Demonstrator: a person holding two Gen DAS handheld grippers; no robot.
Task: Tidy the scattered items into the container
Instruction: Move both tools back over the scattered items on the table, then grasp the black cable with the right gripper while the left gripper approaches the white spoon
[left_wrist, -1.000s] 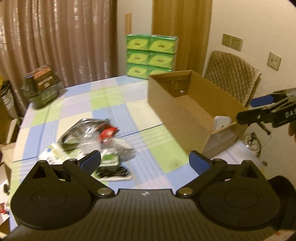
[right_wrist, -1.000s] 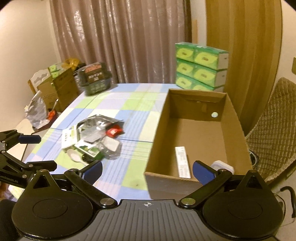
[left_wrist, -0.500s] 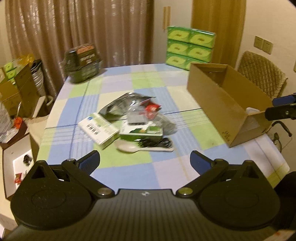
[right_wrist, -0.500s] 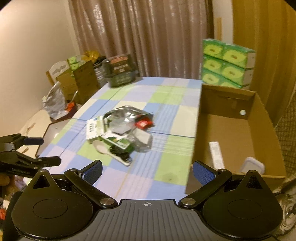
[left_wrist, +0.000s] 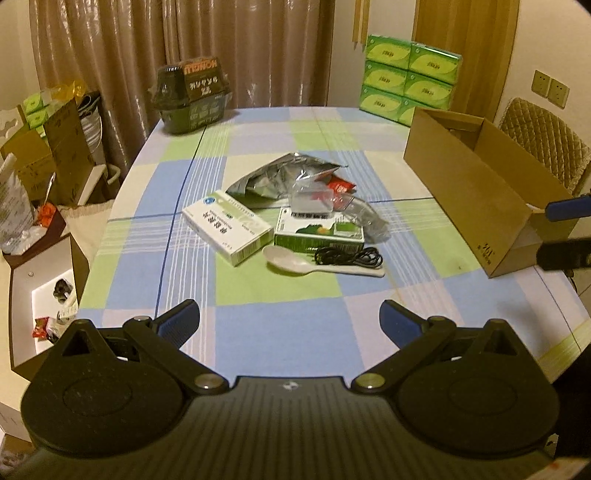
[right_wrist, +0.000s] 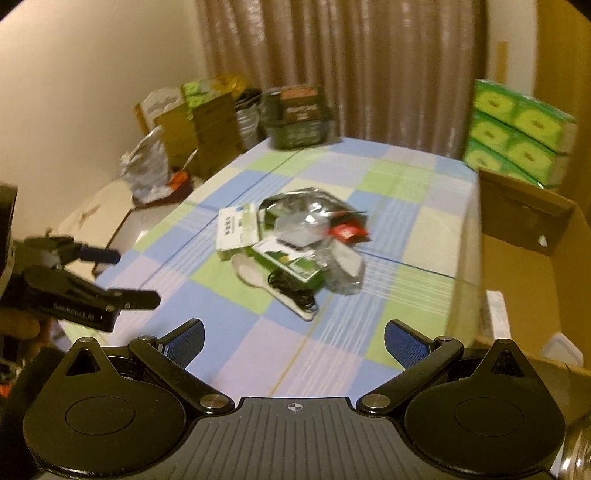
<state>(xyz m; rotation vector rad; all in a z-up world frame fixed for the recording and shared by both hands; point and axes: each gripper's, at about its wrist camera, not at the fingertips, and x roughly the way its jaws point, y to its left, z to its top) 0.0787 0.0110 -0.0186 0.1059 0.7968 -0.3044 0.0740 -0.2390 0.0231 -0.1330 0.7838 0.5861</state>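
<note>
Cardboard box (right_wrist: 524, 258): white carton (right_wrist: 496, 314) + tub inside.

Blue, green and lilac checked tablecloth (left_wrist: 280, 295); brown cardboard box (left_wrist: 476, 206); white spoon (left_wrist: 295, 260).

Counts, left wrist view. One bench (left_wrist: 280, 325) with checked cloth. One open cardboard box (left_wrist: 469, 192). Loose pile in the middle: one white medicine carton (left_wrist: 225, 230), one green-and-white carton (left_wrist: 319, 234), one white spoon (left_wrist: 295, 260), one black coiled cable (left_wrist: 349, 256), one silver foil bag (left_wrist: 280, 177), one red packet (left_wrist: 341, 186), and clear plastic wrap (left_wrist: 354, 210), piece count unclear. One dark tub with label (left_wrist: 192, 92) at the far edge. Six green tissue packs (left_wrist: 410, 79) stacked, two columns of three. One woven chair (left_wrist: 546, 136). Two wall plates (left_wrist: 550, 88). Two claws: left claw (left_wrist: 290, 321), right claw (right_wrist: 293, 341), two blue fingertips each.
</note>
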